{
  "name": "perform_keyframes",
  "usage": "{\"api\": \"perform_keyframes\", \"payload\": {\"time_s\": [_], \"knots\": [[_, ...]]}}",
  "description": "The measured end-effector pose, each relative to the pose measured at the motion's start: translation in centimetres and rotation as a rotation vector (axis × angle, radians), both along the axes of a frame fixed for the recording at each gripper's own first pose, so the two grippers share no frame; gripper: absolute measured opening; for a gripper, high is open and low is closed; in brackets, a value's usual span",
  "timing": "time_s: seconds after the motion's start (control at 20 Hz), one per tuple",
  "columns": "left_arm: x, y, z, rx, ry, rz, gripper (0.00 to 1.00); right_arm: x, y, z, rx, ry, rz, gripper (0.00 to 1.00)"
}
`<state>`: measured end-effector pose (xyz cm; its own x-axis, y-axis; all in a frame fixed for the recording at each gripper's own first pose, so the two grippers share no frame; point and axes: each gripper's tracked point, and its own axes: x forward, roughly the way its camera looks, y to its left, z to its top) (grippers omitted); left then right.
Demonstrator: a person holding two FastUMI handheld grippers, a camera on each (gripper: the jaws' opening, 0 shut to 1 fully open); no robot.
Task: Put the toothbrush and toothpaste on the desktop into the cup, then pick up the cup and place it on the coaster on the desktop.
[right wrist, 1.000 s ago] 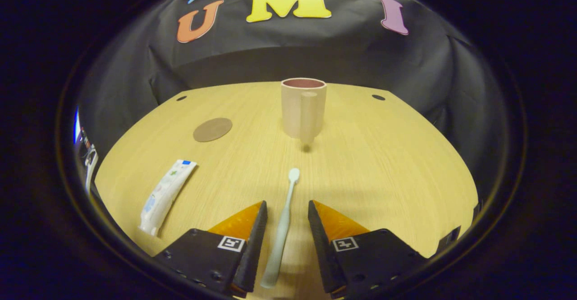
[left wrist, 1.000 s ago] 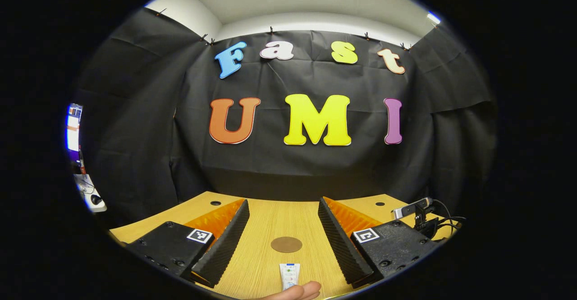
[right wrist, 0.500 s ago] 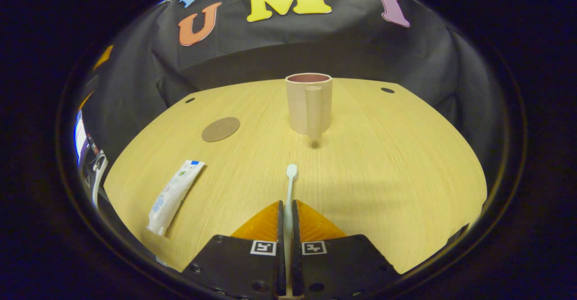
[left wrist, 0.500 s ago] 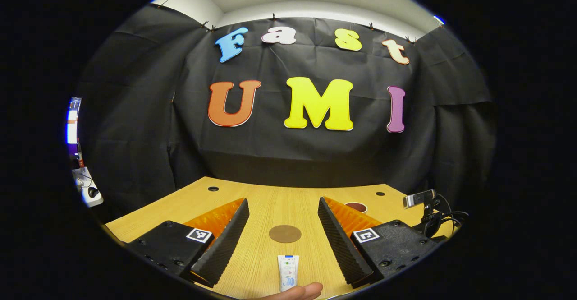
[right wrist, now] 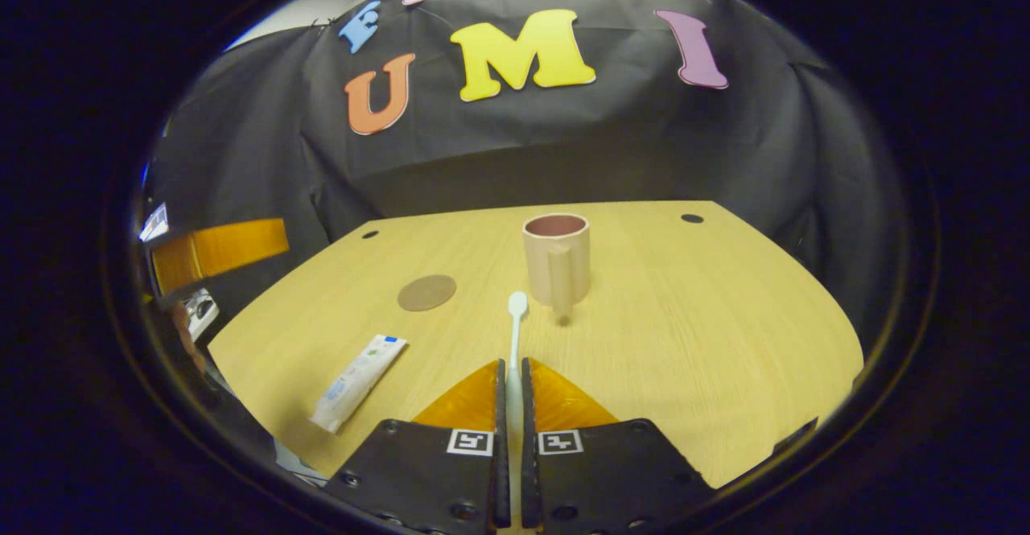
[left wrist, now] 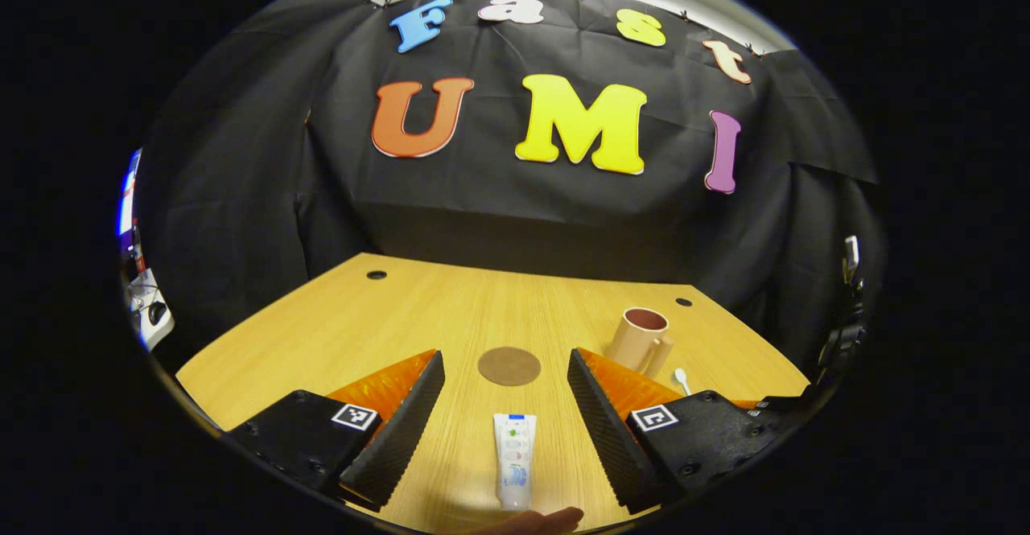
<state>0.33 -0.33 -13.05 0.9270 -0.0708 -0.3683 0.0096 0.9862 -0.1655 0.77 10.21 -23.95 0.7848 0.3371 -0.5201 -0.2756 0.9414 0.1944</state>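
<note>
The right tongs point(right wrist: 512, 374) pinch the toothbrush point(right wrist: 515, 318), its head pointing at 12 o'clock, near the cup point(right wrist: 557, 260). The left tongs point(left wrist: 505, 390) are wide open over the toothpaste point(left wrist: 515, 458) on the table point(right wrist: 684, 318). The thin brush could slip or bump the cup's rim.

Left claw point(left wrist: 505, 410) held wide open above desk point(left wrist: 338, 326). Toothpaste point(left wrist: 515, 460) laid flat between fingers, untouched. Coaster point(left wrist: 508, 365) seen just beyond. Cup point(left wrist: 638, 339) stood far right, toothbrush head point(left wrist: 681, 376) beside it.
</note>
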Motion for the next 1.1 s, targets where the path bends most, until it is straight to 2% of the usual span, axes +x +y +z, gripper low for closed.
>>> {"api": "perform_keyframes", "payload": {"time_s": [0.3, 0.45, 0.65, 0.9, 1.1], "knots": [[-1.8, -1.6, -5.0, 0.037, 0.153, -0.018, 0.99, -0.6, -0.7, 3.9, -0.011, -0.151, -0.006, 0.06], [-3.5, -2.0, -8.0, 0.075, 0.237, -0.019, 0.99, -1.1, -0.8, 4.0, 0.012, -0.157, -0.005, 0.06], [-5.1, -3.4, -10.9, 0.088, 0.307, -0.062, 0.99, -0.9, -1.5, 4.1, 0.035, -0.161, -0.023, 0.06], [-5.1, -3.1, -13.1, 0.105, 0.360, -0.040, 0.96, -0.6, -2.2, 4.0, 0.036, -0.170, -0.042, 0.06], [-4.6, -2.5, -13.5, 0.135, 0.354, -0.024, 0.90, -0.5, -2.4, 3.7, 0.041, -0.161, -0.047, 0.06]]}}
